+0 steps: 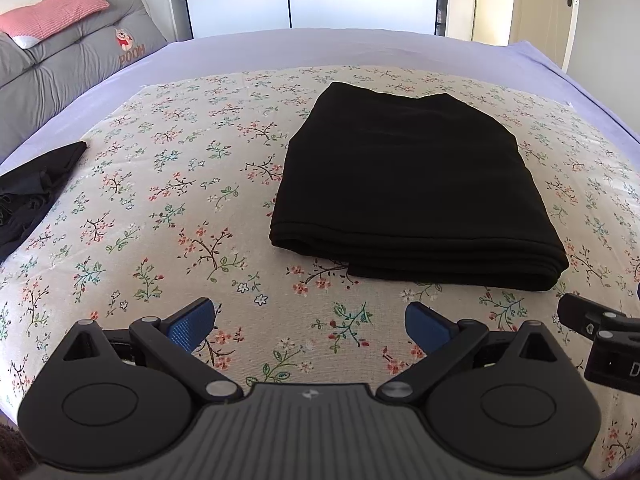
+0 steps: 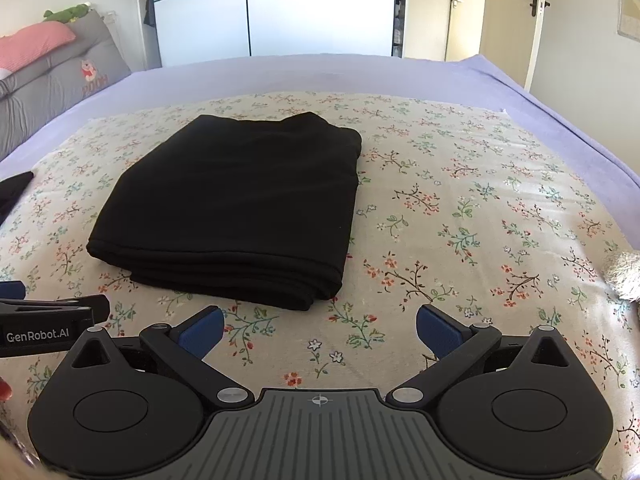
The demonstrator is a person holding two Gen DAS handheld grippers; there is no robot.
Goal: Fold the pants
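Both claws hang nearest, just above the flowered sheet [image 1: 160, 208]: the left claw [image 1: 310, 326] and the right claw [image 2: 318, 330] are each released and hold nothing. Just beyond them the black pants [image 2: 240, 204] lie folded into a flat, layered stack, their stacked edges facing near. Folding looks done; any next move is probably only smoothing. Farther left lies another dark cloth [image 1: 36, 188].

Black pants [image 1: 404, 184] lay on a cream cloth [image 1: 160, 200] printed with red-and-green floral sprigs, over a lavender sheet [image 1: 320, 48]; gripper pads [image 2: 200, 330] were blue.
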